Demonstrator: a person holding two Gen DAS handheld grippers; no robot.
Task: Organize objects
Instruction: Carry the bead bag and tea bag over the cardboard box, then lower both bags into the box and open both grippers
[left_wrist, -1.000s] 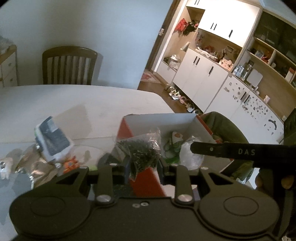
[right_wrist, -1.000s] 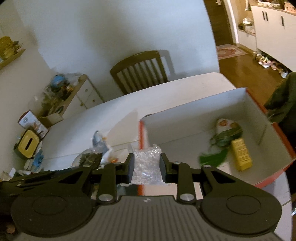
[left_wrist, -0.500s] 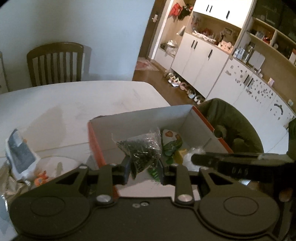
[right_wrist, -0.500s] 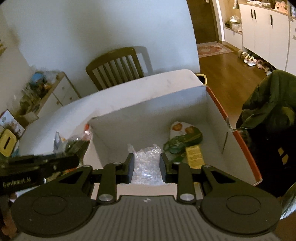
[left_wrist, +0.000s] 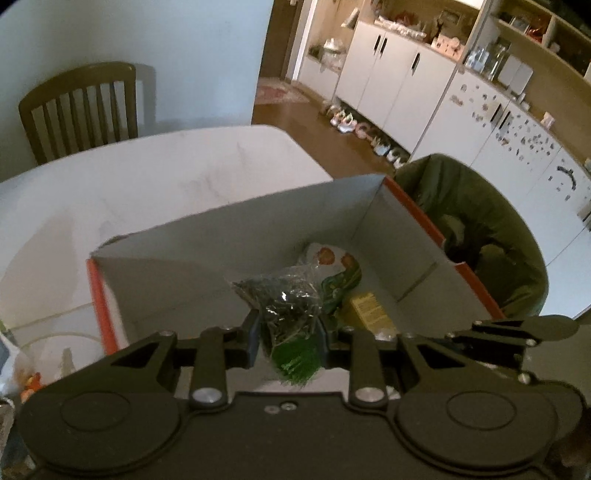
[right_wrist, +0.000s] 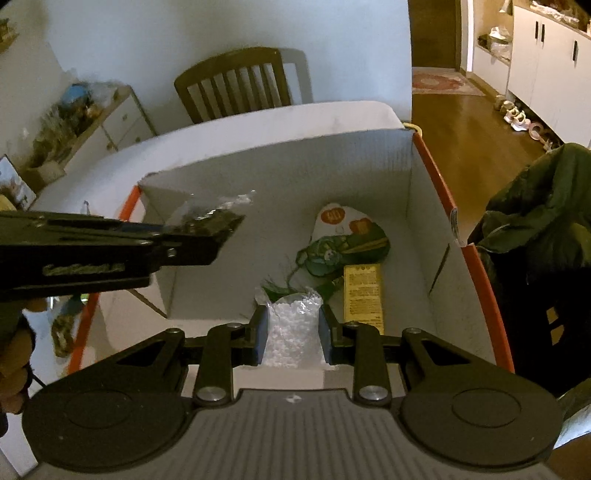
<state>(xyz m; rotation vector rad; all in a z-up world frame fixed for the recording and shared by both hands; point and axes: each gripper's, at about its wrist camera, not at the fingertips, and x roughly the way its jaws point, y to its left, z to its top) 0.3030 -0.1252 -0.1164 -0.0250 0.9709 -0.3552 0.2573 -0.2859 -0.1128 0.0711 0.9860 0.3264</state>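
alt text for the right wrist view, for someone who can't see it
The right hand-held gripper holds a clear bag of white beads over an open cardboard box on a white table. In the box lie a green snack packet and a yellow packet; the left hand-held gripper brings a dark bag from the left.

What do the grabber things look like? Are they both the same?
Nearly. Each tool is matte black with two round discs, silver screws and flat fingers with bluish pads. The left tool has a smooth body. The right tool has a grey ribbed top. Pale lettering runs along the left tool's side.
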